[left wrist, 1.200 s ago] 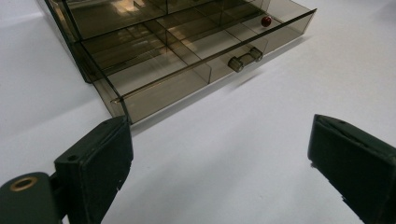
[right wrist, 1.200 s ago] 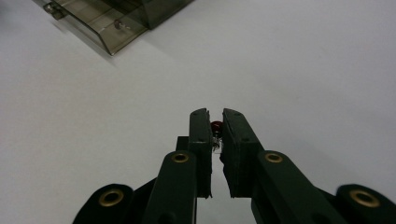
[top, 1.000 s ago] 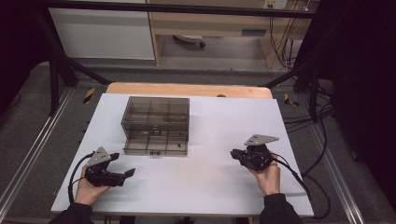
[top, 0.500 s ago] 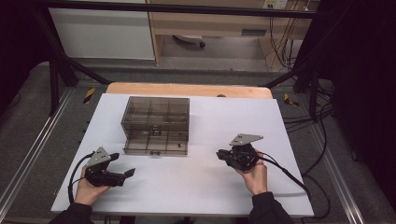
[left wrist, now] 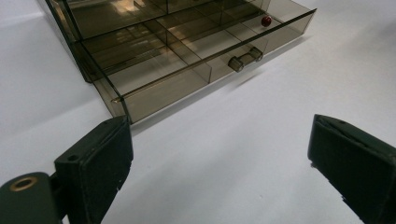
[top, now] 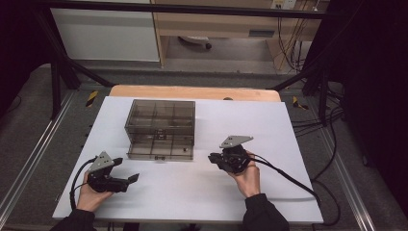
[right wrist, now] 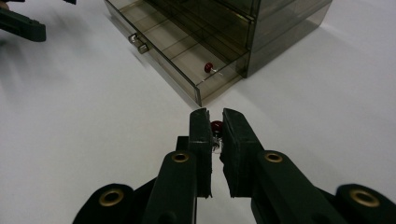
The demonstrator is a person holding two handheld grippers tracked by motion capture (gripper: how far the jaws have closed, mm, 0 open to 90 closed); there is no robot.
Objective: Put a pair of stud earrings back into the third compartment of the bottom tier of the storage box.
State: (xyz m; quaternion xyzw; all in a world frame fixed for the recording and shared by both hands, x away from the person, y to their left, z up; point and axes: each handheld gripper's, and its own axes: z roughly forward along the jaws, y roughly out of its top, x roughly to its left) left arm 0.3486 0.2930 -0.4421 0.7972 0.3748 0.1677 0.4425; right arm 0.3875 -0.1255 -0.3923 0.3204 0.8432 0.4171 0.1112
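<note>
One white tabletop (top: pixel 192 197), rectangular, largest item, with a wooden edge showing along its far side.

One smoke-tinted clear drawer cabinet (top: pixel 160 128), set left of centre toward the far half of the tabletop. Lowest drawer (left wrist: pixel 196 60) pulled out toward the near side, divided into compartments, with a paired knob handle (left wrist: pixel 243 58) at the middle of its front wall.

Two hand-held grippers, well apart, both near of the cabinet:
- left gripper (top: pixel 126 181), resting low at the near left, gripped by the left hand (top: pixel 89 192); jaws spread wide, nothing between them, bare tabletop in the gap; drawer front just beyond the tips in the left gripper view.
- right gripper (top: pixel 214 159), right of the drawer front, held by the right hand (top: pixel 248 175), grey three-cornered plate on top, black cable (top: pixel 288 180) trailing off to the near right; jaws drawn narrow, pinching a small red pin (right wrist: pixel 216 126) at the tips, clear of the drawer's near right corner.

One further small red pin inside drawer (right wrist: pixel 208 67), lying in the right-end compartment, close behind the front wall.

Dark sleeves at the near edge in the high view.
</note>
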